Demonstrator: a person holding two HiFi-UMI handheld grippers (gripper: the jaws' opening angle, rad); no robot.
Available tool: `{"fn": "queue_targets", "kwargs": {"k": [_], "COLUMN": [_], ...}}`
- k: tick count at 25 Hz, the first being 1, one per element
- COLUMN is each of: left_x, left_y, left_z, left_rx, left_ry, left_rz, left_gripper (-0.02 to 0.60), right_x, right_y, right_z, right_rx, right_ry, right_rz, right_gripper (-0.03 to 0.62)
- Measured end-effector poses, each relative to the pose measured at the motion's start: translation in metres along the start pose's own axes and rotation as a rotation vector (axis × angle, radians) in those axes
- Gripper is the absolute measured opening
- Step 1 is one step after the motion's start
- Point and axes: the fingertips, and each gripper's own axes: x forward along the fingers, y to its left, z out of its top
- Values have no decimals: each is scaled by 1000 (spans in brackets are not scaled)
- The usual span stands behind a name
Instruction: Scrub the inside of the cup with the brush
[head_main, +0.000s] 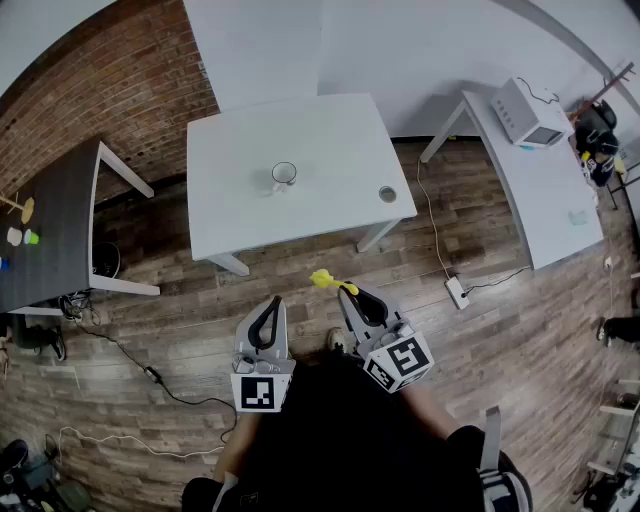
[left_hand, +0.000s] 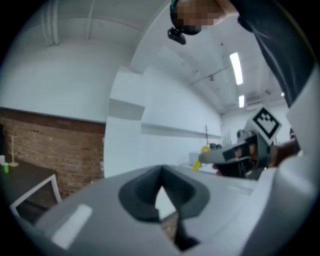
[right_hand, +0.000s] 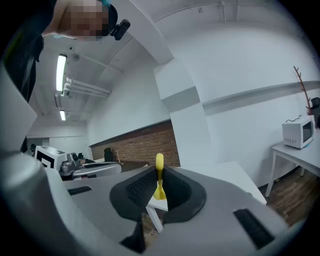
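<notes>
1. R gripper (right_hand: 158, 192) – ribbed pads clamped on a thin yellow brush (right_hand: 159, 172). The handle is pinched between them.
2. Brush long axis runs along the jaws' own line. It reads upright in the right gripper view, w/ the rounded yellow end poking past the fingertips. Can't tell which end carries the bristles.
3. Head view: brush (head_main: 327, 280) sticks out fwd and slightly left of the R gripper (head_main: 346, 293), aimed toward the white table (head_main: 330, 130).
4. L gripper (left_hand: 160, 175) – fingertips meet, nothing between them. Only floor and a table leg show through the gap lower down.
5. Head view: L gripper (head_main: 276, 302) is just beside the R one. Both are held low, close to the person's body, over the floor (head_main: 180, 310).
6. Cup (head_main: 284, 175) – clear, upright, roughly mid-table on the white table, well apart from both grippers. Brush is not in it.
7. Small round obj (head_main: 387, 194) sits near the table's front right corner, apart from the cup. Can't tell what it is.
8. Surface: matte white top, white legs.
9. Room: wood-plank floor, brick wall (head_main: 110, 80) at left, dark table (head_main: 50, 220) in front of it.
10. Long white table (head_main: 550, 200) at right w/ a microwave (head_main: 525, 112) on its far end.
11. Power strip (head_main: 456, 291) w/ cable lies on the floor between the two white tables.
</notes>
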Motion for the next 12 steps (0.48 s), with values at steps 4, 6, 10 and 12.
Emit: {"fn": "queue_targets", "kwargs": {"k": [4, 6, 10, 12], "left_x": [0, -1, -1, -1], "left_y": [-4, -6, -10, -14], "left_z": [0, -1, -1, -2], "left_rx": [1, 12, -6, -12], "left_ry": [-4, -1, -1, 6], "left_rz": [2, 0, 9, 14], "left_gripper": [3, 3, 3, 3], "right_x": [-4, -6, -10, -14], "right_y": [-2, -2, -3, -5], "right_z": [0, -1, -1, -1], "right_rx": [2, 9, 27, 23], "right_ry": [-1, 1, -8, -10], "right_rz": [2, 2, 8, 12], "right_gripper": [31, 31, 31, 31]}}
